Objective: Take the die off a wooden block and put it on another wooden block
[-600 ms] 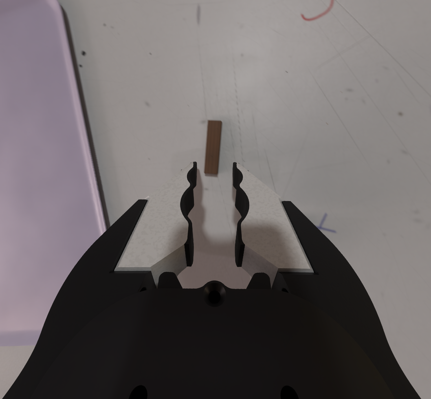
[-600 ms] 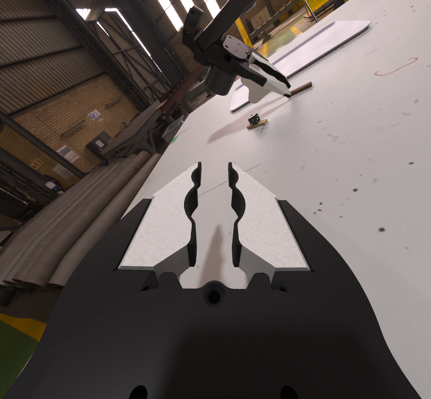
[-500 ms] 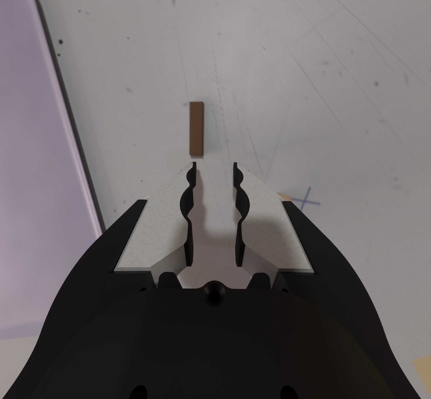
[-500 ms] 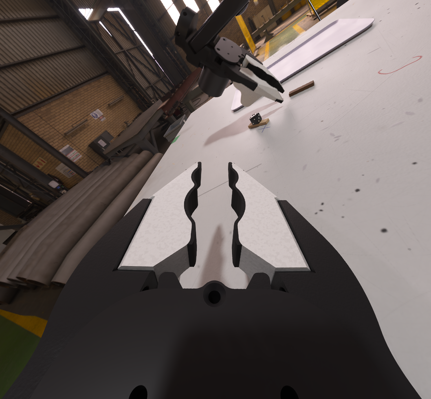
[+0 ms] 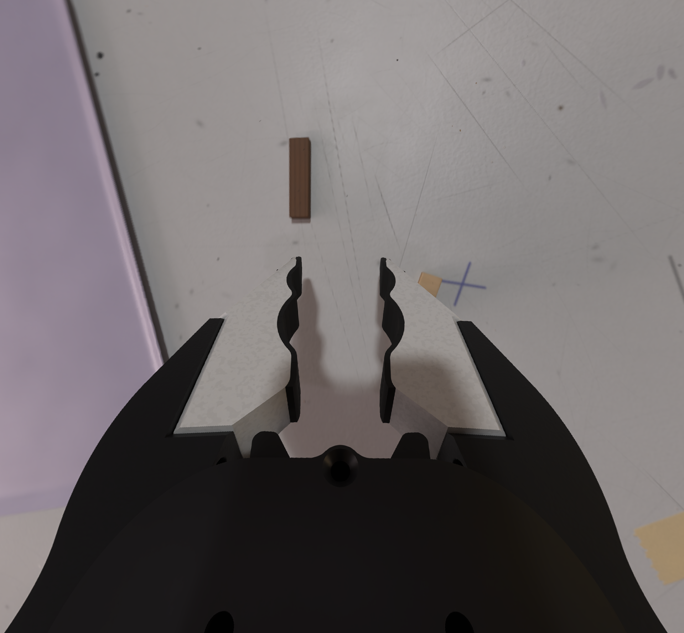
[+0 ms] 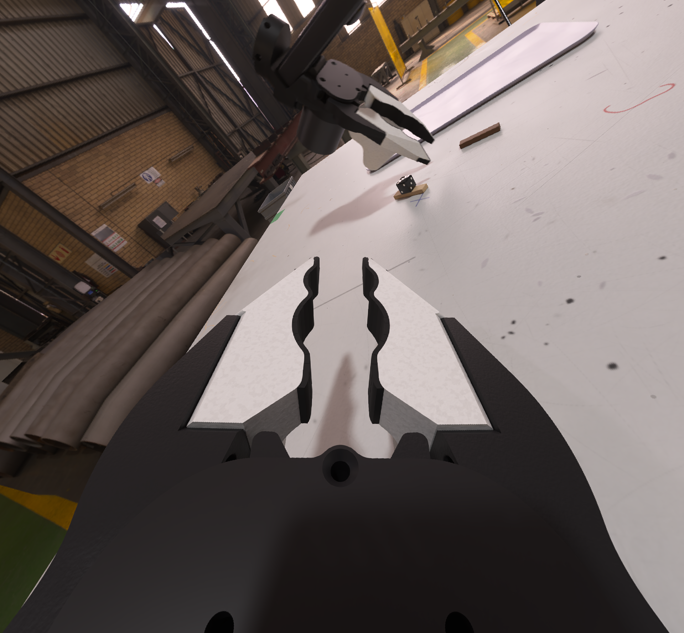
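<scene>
1. The die (image 6: 406,183) is seen on a pale block (image 6: 411,192) in the right wrist view, beside a blue cross mark (image 6: 419,199); it is not yet lifted.
2. A dark block (image 6: 479,135) lies bare, well apart from the die, near a lilac mat (image 6: 518,60); it is judged to be the target.
3. The left gripper (image 6: 420,141) is held above the die, tilted down, nothing gripped. Its jaws are apart; a clear gap is seen in its own view (image 5: 340,263).
4. In the left wrist view the dark block (image 5: 299,177) is ahead of the tips, and only a corner of the pale block (image 5: 428,282) shows past the right finger (image 5: 422,337). The die is hidden there.
5. The right gripper (image 6: 339,263) hangs far from both blocks, over the bare table (image 6: 555,282); jaws apart, empty.
6. Progress is judged early: approach only. Nothing is grasped or moved.
7. Left to do: gripper lowered around the die, closed, die lifted, carried to the dark block, released.
8. Risk is judged: the die is small and the dark block narrow, so placement needs centring.
</scene>
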Tool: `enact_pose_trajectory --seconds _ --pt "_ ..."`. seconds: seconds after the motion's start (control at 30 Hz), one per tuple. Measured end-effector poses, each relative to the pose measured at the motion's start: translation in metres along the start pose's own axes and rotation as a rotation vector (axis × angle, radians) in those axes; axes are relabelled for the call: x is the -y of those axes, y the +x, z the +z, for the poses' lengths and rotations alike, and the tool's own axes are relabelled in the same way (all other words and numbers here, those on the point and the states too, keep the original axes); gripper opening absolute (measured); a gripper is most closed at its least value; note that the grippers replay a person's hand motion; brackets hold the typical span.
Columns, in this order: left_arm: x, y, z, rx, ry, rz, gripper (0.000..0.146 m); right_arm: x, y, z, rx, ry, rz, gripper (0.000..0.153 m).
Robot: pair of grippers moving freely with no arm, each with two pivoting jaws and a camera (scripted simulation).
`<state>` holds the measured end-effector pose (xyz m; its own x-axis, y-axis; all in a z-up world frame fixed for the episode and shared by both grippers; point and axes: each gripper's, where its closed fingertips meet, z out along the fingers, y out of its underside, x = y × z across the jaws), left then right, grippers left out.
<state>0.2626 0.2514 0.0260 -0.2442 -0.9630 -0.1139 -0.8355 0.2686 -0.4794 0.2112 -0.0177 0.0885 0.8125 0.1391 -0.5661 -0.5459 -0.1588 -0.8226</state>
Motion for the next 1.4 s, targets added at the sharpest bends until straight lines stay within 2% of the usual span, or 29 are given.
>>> enact_pose_trajectory --seconds 0.1,0.27,0.37,0.43,0.53,0.57,0.8,0.97,1.17,1.27,1.4 --pt "-0.011 0.004 -0.017 -0.019 0.044 -0.013 0.043 0.0 0.0 0.0 0.004 0.002 0.005 0.023" --pt "-0.029 0.038 -0.019 -0.122 0.096 0.203 0.043 -0.001 -0.002 0.001 0.023 -0.008 0.011 0.023" --pt "-0.028 0.046 -0.012 -0.154 0.093 0.222 0.047 -0.001 -0.002 0.001 0.023 -0.008 0.008 0.023" --pt "-0.027 0.046 -0.009 -0.167 0.088 0.232 0.04 -0.001 -0.001 0.0 0.015 -0.006 0.008 0.023" --pt "-0.029 0.045 -0.006 -0.161 0.074 0.265 0.019 -0.001 0.0 0.0 -0.002 -0.001 0.002 0.023" --pt "-0.03 0.046 -0.007 -0.162 0.072 0.277 0.017 -0.001 0.0 0.0 -0.006 0.0 0.002 0.023" --pt "-0.028 0.032 -0.025 -0.098 0.091 0.296 0.017 -0.001 0.0 0.0 0.001 -0.003 0.008 0.023" --pt "0.006 0.0 -0.037 0.06 0.16 0.25 0.017 -0.001 -0.001 0.0 0.006 0.0 0.007 0.023" --pt "0.038 -0.025 0.003 0.125 0.093 0.1 0.017 0.002 -0.001 -0.002 0.005 0.024 -0.001 0.023" --pt "0.039 -0.031 0.025 0.092 0.032 0.022 0.017 0.005 -0.001 -0.005 -0.002 0.047 -0.003 0.023" --pt "0.038 -0.027 0.037 0.004 0.004 -0.004 0.017 0.006 -0.001 -0.006 -0.001 0.056 -0.002 0.023"
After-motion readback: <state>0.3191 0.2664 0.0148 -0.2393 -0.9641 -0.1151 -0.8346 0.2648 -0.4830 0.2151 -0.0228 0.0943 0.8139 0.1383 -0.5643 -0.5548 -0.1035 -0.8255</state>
